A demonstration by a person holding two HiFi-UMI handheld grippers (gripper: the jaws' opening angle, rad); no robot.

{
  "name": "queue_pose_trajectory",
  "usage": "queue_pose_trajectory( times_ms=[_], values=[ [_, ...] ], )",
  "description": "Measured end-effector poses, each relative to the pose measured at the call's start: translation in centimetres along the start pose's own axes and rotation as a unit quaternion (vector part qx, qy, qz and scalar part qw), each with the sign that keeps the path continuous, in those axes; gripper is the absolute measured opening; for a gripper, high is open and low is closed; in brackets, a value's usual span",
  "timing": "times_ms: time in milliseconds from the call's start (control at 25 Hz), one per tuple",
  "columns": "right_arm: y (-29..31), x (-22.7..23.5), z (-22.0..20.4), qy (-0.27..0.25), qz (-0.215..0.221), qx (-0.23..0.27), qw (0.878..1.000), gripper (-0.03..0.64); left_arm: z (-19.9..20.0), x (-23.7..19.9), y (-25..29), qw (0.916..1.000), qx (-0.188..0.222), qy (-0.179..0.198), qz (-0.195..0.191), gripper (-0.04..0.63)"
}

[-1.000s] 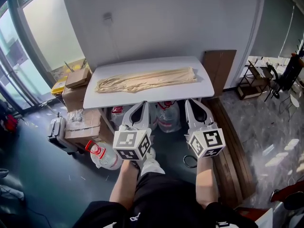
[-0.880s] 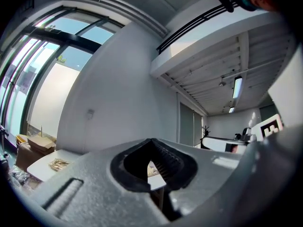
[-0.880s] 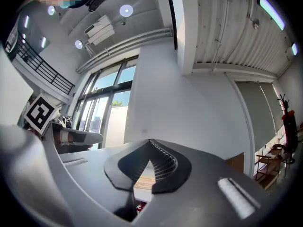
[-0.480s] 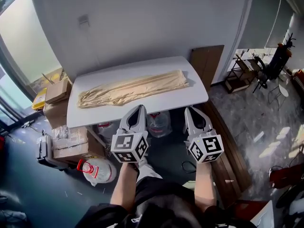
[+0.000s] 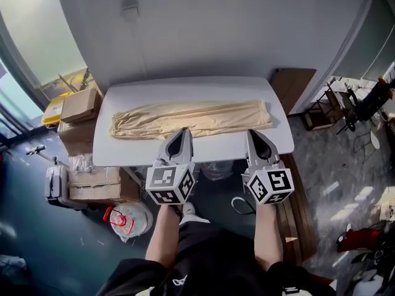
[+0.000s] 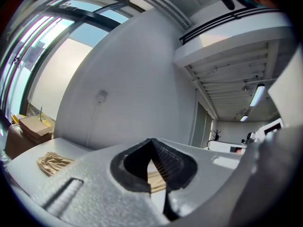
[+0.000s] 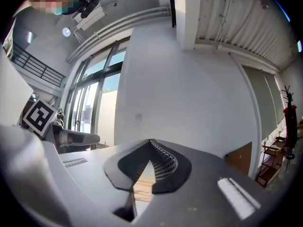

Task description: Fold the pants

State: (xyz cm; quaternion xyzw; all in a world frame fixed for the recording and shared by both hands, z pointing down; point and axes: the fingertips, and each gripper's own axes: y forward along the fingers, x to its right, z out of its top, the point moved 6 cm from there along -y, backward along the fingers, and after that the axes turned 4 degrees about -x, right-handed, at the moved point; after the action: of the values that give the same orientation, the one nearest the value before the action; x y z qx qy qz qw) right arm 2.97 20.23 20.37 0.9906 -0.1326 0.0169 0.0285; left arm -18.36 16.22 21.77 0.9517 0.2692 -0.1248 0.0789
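left tongs (image 5: pixel 183 131): grey, marker cube (image 5: pixel 170 185) | right tongs (image 5: pixel 253 133): alike | clothing (image 5: pixel 207 258): black | shoe (image 5: pixel 188 211): white

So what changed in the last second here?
The person stepped up to the table: left gripper and right gripper, earlier short of it, now reach over its near edge. Nothing taken hold of; both stay shut, pants lie stretched out as before.

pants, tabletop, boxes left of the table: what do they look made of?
The pants look like soft fabric, beige and matte: limp, finely wrinkled, bunched at the left end; the fibre can't be told. The tabletop looks like smooth white laminate or painted board: even, faint sheen, rounded corners. The boxes look like plain brown cardboard, matte and square-edged.
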Motion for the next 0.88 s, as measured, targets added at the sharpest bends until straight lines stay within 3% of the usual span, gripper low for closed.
queue_pose_trajectory(
  times_ms=[240, 440, 640, 880],
  values=[
    [10.4, -2.7, 1.5, -0.026, 0.016, 0.003, 1.0, 0.005, 2.0, -9.6, 3.2, 0.9988, 0.016, -0.016, 0.043, 0.005],
    [16.3, -3.6, 1.4, -0.036, 0.015, -0.002, 0.999, 0.005, 1.8, -14.5, 5.8, 0.9982, 0.009, -0.029, 0.051, 0.005],
    [18.3, -3.4, -0.7, -0.031, -0.001, -0.017, 0.999, 0.005, 0.9, -15.1, 9.1, 0.9996, -0.015, -0.009, 0.023, 0.005],
    [18.0, 0.3, -2.9, 0.001, -0.039, -0.037, 0.999, 0.005, -0.8, -13.8, 12.5, 0.9988, -0.048, -0.006, -0.004, 0.005]
  ],
)
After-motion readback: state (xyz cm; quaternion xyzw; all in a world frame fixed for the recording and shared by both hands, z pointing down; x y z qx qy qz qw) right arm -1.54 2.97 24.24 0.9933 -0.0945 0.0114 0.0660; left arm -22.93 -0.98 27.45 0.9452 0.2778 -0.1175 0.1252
